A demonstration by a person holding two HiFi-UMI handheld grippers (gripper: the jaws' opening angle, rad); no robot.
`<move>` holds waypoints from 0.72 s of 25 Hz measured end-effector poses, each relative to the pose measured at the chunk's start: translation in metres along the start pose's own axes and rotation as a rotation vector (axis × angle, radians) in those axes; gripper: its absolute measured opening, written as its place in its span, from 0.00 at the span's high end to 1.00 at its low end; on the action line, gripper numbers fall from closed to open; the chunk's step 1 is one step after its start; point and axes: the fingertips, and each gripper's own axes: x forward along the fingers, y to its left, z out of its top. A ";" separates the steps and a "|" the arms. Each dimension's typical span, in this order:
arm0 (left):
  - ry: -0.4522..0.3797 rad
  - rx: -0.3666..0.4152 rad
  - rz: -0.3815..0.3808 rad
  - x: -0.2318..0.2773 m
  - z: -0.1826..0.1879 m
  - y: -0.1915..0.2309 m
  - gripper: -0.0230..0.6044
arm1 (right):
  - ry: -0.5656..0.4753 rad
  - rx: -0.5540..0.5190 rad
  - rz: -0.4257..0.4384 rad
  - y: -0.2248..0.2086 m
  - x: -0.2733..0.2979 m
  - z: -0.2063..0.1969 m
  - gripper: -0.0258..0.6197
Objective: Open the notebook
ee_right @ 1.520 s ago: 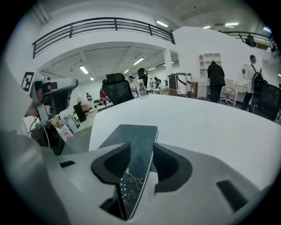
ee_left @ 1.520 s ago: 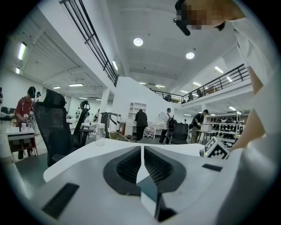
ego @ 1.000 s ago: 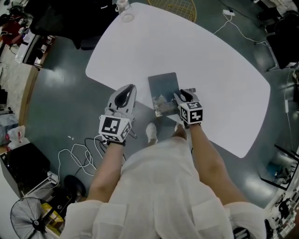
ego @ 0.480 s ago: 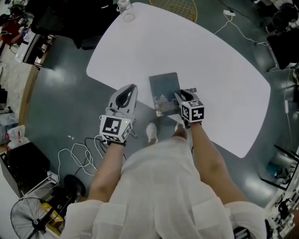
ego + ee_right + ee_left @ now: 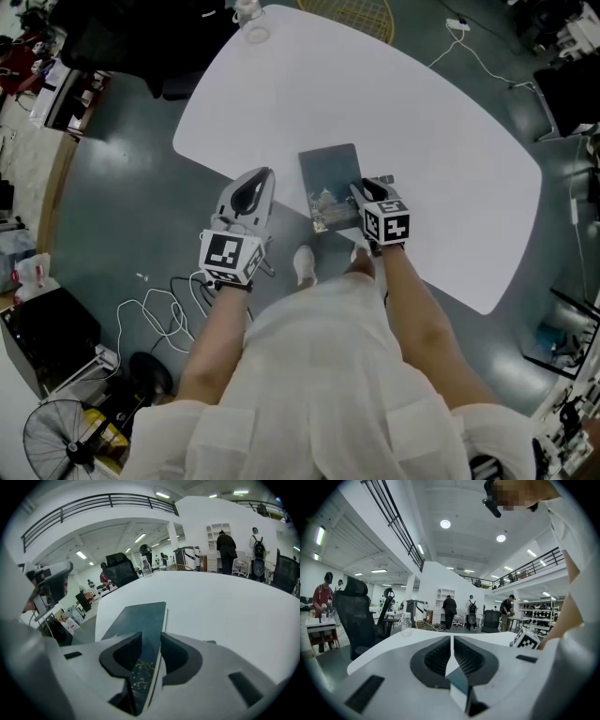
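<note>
A dark teal notebook (image 5: 330, 176) lies closed on the white table (image 5: 422, 122), close to its near edge. My right gripper (image 5: 361, 193) points down at the notebook's near right corner. In the right gripper view the notebook (image 5: 140, 618) runs away from me and its right edge passes between the jaws of the right gripper (image 5: 151, 645). Those jaws are closing, with a little room still showing beside the cover. My left gripper (image 5: 258, 180) hovers off the table's left edge, level and shut on nothing; its closed jaws fill the left gripper view (image 5: 452, 644).
A clear jar (image 5: 251, 23) stands at the table's far corner, with a wicker object (image 5: 356, 14) beside it. White cables (image 5: 159, 314) and a fan (image 5: 56, 436) lie on the floor at my left. An office chair (image 5: 356, 616) and people stand beyond the table.
</note>
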 end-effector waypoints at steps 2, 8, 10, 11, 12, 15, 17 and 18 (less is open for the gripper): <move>0.000 -0.004 0.007 -0.002 0.000 0.003 0.92 | -0.005 0.002 -0.002 0.000 -0.002 0.001 0.76; -0.007 -0.008 0.023 -0.011 0.003 0.008 0.92 | -0.026 0.004 -0.007 0.004 -0.008 0.007 0.77; -0.007 -0.009 0.027 -0.013 0.003 0.010 0.92 | -0.031 0.002 -0.008 0.005 -0.010 0.009 0.77; -0.008 -0.009 0.030 -0.014 0.003 0.010 0.92 | -0.034 0.000 -0.009 0.006 -0.011 0.010 0.77; -0.010 -0.010 0.032 -0.015 0.004 0.011 0.92 | -0.036 -0.002 -0.009 0.007 -0.012 0.011 0.77; -0.018 -0.011 0.039 -0.017 0.006 0.014 0.92 | -0.046 -0.008 -0.008 0.009 -0.015 0.015 0.77; -0.024 -0.011 0.041 -0.018 0.008 0.014 0.92 | -0.054 -0.010 -0.009 0.011 -0.018 0.018 0.77; -0.027 -0.011 0.041 -0.019 0.009 0.014 0.92 | -0.058 -0.011 -0.009 0.013 -0.020 0.019 0.77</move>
